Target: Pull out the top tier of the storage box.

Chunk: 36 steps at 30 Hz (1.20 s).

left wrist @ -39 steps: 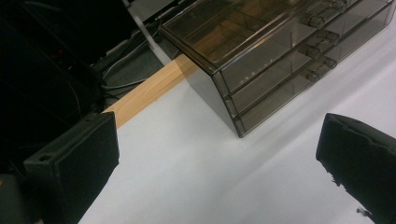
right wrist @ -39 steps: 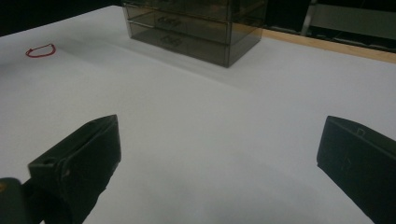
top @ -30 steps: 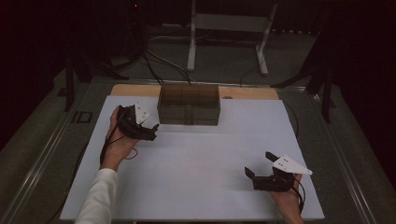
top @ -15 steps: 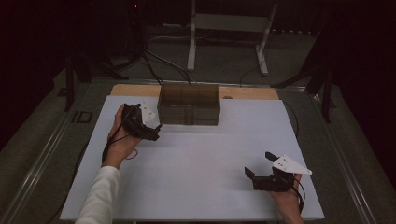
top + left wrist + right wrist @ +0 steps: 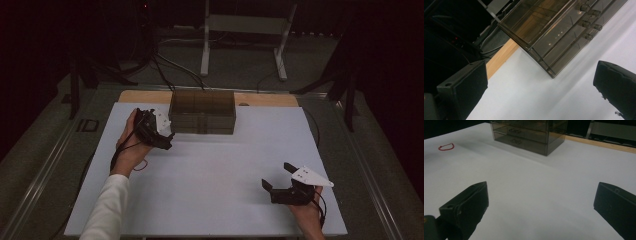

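Left gripper (image 5: pixel 159 131) has swung in toward the drawer chest's left front corner since a second ago; the right one has not shifted.

The left hand (image 5: pixel 131 145), white sleeve reaching in from the bottom, holds its gripper tilted, jaws spread wide with bare white table (image 5: pixel 215 160) between them, just beside the chest and not touching it. The right gripper (image 5: pixel 281 182) rests low near the table's front right corner, well apart from the chest, jaws likewise spread and holding nothing. The smoky translucent drawer chest (image 5: pixel 202 112) stands upright at the table's far middle, against a wooden strip; the left gripper view shows stacked drawers with small round knobs (image 5: pixel 589 23), all shut. A red loop (image 5: pixel 446 146) lies on the white surface left of the chest.
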### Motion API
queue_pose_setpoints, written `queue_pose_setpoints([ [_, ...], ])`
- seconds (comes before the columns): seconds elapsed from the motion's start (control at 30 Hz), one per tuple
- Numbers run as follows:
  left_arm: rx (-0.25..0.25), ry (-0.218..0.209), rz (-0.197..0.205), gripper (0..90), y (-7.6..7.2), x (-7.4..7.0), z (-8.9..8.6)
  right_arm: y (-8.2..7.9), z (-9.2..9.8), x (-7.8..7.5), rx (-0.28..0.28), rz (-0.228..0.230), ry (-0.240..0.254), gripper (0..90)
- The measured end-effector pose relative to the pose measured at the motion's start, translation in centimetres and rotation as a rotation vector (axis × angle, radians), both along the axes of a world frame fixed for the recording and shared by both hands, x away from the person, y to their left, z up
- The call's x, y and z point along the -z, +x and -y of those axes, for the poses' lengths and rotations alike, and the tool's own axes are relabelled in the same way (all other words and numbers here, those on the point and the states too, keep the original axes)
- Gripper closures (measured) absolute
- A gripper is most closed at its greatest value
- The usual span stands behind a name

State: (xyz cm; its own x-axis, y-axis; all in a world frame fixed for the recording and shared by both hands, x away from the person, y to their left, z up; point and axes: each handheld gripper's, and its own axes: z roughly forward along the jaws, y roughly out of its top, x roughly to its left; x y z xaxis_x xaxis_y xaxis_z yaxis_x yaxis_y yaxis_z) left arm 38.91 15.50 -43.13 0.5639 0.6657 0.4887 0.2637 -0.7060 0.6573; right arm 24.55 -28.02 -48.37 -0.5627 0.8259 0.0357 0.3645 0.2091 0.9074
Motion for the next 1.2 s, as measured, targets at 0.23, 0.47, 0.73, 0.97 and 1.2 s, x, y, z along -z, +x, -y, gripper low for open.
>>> queue_pose_setpoints([
  [0.23, 0.022, 0.027, 0.015, 0.9, 0.3, 0.0, 0.7, 0.0, 0.1, 0.0, 0.0, 0.0, 0.001, 0.0],
  [0.47, 0.026, 0.066, 0.017, 0.9, 0.6, 0.1, 1.6, 0.0, 0.1, -0.1, 0.003, 0.0, 0.004, 0.0],
  [0.73, 0.043, 0.105, 0.038, 0.9, 0.8, 0.1, 2.6, 0.0, 0.1, -0.1, 0.002, 0.0, 0.005, 0.0],
  [0.97, 0.043, 0.126, 0.051, 0.9, 0.9, 0.0, 3.4, 0.0, 0.1, -0.1, 0.001, 0.001, 0.005, 0.0],
  [1.2, 0.061, 0.146, 0.064, 0.9, 1.2, 0.0, 4.2, 0.0, 0.1, -0.1, 0.0, 0.001, 0.005, 0.0],
])
